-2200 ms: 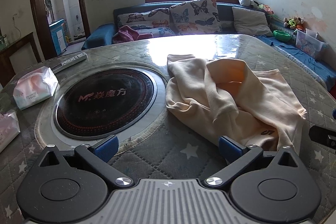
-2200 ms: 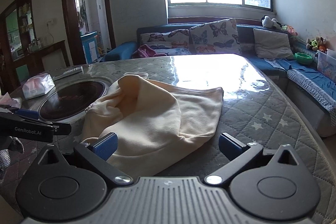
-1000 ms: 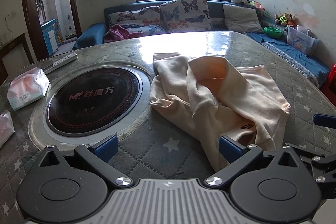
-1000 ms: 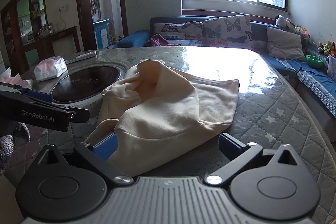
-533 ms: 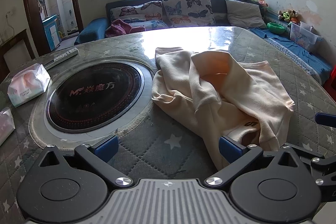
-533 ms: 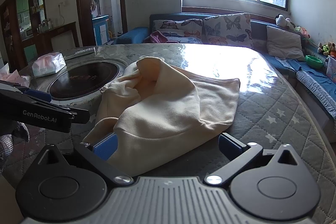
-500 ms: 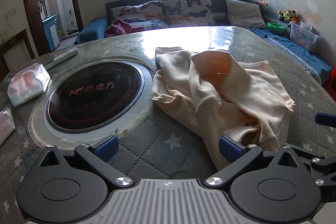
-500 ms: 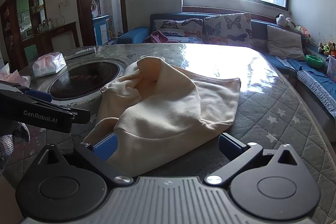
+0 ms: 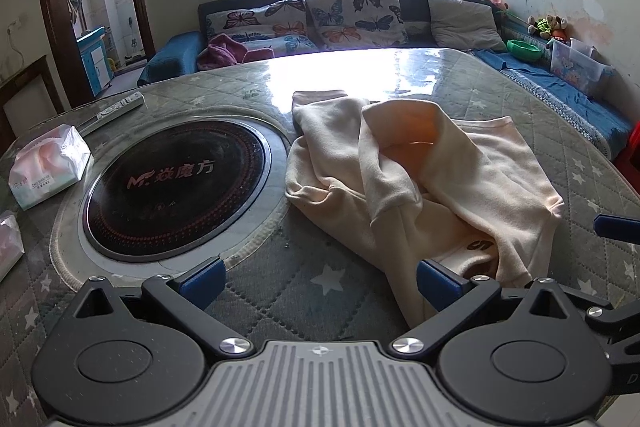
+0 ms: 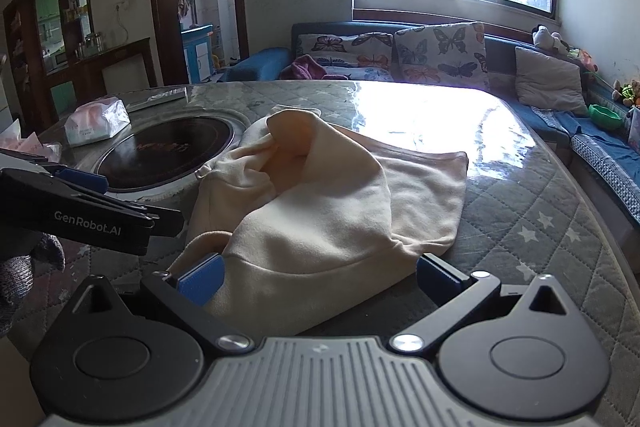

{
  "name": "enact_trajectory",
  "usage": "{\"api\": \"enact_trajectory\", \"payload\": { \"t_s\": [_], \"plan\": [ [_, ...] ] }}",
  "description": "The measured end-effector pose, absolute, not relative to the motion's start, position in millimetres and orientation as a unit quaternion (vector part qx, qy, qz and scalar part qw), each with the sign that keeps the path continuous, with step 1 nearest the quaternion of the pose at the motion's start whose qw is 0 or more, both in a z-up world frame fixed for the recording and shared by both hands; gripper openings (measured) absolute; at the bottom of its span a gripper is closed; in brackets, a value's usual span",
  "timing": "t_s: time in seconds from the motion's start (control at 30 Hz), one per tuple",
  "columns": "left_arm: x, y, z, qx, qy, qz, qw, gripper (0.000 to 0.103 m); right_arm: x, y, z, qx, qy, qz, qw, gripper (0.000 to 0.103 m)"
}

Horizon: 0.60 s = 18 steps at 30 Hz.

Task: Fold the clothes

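While the cream garment (image 9: 420,183) is lying rumpled on the table (image 9: 304,291) beside the hotplate (image 9: 176,183), both grippers, left (image 9: 320,277) and right (image 10: 320,277), are hovering with jaws wide, gripping nothing; flattening seemingly needs an edge pinched.

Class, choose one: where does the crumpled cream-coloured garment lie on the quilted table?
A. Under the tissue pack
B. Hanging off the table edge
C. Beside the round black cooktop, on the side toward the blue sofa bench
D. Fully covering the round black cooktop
C: the crumpled cream-coloured garment lies on the quilted table beside the round black cooktop, leaving it uncovered.
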State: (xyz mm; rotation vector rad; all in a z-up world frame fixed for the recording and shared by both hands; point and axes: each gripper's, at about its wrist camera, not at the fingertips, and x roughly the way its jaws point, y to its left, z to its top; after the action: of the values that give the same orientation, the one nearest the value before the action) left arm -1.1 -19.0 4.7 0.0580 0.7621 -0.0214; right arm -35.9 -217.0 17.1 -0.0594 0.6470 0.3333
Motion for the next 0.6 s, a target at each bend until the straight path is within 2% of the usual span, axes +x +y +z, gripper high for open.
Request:
{"api": "enact_trajectory", "payload": {
  "t_s": [0.6],
  "plan": [
    [-8.2,-18.2,2.7,0.028,0.379,-0.01,0.925,0.103,-38.2,-217.3,14.3,-0.036,0.318,0.165,0.933,0.103]
  ]
}}
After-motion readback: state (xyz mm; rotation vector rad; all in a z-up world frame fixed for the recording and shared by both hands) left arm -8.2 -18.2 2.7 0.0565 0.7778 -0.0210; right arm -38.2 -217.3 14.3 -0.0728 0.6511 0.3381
